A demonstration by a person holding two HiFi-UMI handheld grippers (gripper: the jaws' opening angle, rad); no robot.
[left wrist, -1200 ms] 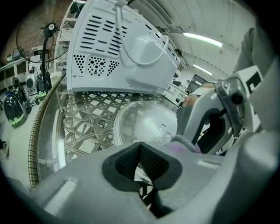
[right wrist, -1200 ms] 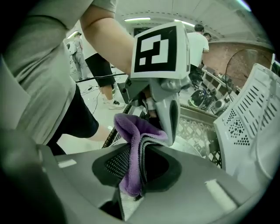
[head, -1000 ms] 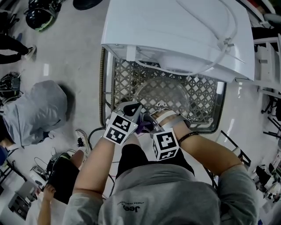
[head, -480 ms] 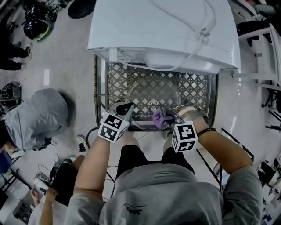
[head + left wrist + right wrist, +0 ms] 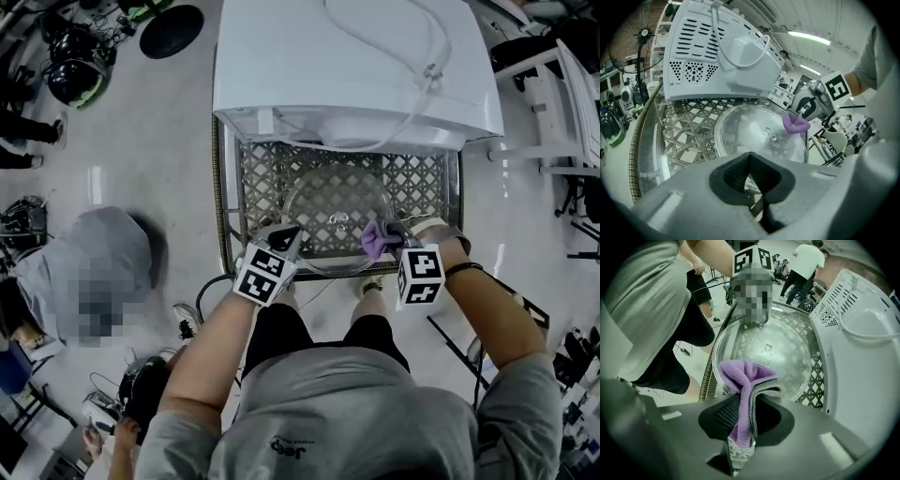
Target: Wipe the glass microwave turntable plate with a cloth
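Note:
The round glass turntable plate (image 5: 337,211) lies on a metal lattice table (image 5: 267,169) in front of a white microwave (image 5: 356,66). My left gripper (image 5: 286,234) is at the plate's near left rim; in the left gripper view its jaws (image 5: 750,176) stand together on the edge of the plate (image 5: 754,133). My right gripper (image 5: 386,234) is shut on a folded purple cloth (image 5: 373,240) at the plate's near right rim. In the right gripper view the cloth (image 5: 745,378) sticks up from the jaws of the right gripper (image 5: 745,420), just before the plate (image 5: 764,350).
The microwave (image 5: 722,51) stands at the table's far side with a white cable (image 5: 394,37) looped on top. A person in grey (image 5: 84,262) crouches on the floor at the left. Chairs (image 5: 562,84) stand at the right. The holder's legs are close under the table's near edge.
My right gripper has carried the purple cloth to the right, from beside the left gripper to the plate's near right rim. The left gripper has stayed at the near left rim.

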